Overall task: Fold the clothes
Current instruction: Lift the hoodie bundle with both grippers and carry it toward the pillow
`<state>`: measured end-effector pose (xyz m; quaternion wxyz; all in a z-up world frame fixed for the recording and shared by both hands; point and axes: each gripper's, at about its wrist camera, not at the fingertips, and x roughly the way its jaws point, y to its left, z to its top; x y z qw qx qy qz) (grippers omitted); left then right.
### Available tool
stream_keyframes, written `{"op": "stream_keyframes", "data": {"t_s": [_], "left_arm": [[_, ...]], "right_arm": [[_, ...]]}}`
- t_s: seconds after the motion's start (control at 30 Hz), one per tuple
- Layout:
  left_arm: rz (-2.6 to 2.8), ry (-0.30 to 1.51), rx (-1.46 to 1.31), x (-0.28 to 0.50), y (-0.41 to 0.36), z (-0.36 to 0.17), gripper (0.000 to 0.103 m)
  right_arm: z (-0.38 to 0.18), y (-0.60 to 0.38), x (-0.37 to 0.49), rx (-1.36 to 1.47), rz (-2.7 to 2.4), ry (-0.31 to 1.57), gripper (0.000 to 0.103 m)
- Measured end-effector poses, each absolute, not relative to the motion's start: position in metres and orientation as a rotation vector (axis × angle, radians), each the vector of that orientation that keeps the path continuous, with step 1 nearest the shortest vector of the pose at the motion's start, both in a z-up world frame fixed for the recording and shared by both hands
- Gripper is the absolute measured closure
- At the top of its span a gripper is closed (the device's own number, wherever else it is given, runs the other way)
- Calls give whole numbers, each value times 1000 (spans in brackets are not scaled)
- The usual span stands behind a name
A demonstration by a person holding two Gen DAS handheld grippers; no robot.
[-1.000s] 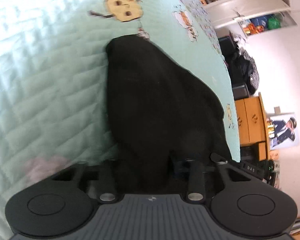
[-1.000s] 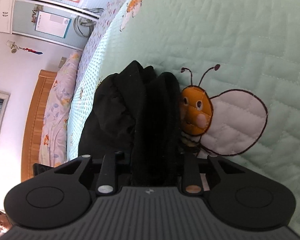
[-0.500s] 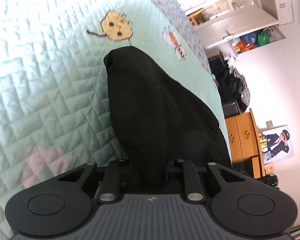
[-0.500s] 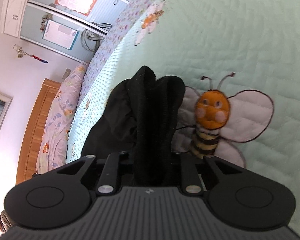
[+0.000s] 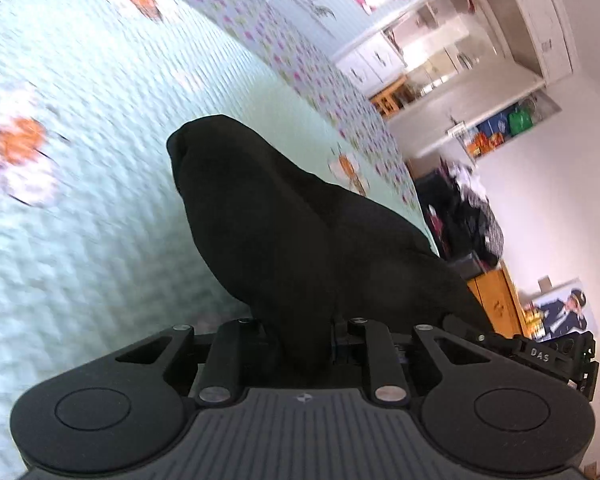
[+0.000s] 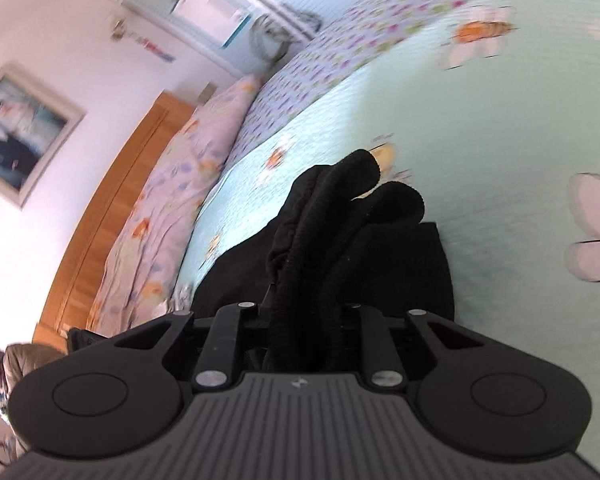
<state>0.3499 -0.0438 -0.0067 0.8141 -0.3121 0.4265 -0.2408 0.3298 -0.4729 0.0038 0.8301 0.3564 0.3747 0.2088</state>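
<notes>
Lifting clear of the bed (image 5: 80,240), both the left tool (image 5: 304,332) and right tool (image 6: 304,320) stay clamped on the black garment (image 5: 284,232), raised higher than a second ago, mid-fold.

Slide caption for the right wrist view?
Right tongs shut on bunched black garment, held above the green quilt.

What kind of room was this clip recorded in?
Almost certainly a home bedroom. A bed with a mint quilted bedspread fills both views, a floral pillow lies against a wooden headboard, and a framed portrait hangs on the wall. An orange dresser stands beside the bed.
</notes>
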Motion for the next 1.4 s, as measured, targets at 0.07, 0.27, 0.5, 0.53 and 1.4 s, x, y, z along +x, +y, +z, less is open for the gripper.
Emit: {"op": "stream_keyframes", "data": {"t_s": [0.07, 0.27, 0.5, 0.53, 1.4], "left_arm": [[-480, 935, -669, 346, -22, -13, 80], [-433, 1003, -714, 342, 16, -55, 80], [-444, 1015, -700, 347, 22, -64, 79], [-444, 1017, -693, 348, 21, -65, 79], [-459, 1001, -790, 342, 46, -87, 77]], "right_arm": [[-1, -453, 339, 735, 434, 825, 82], [-70, -428, 349, 785, 426, 964, 81], [-100, -451, 344, 787, 455, 1018, 40], [-102, -457, 343, 786, 469, 1029, 31], [-94, -414, 351, 719, 630, 1117, 78]]}}
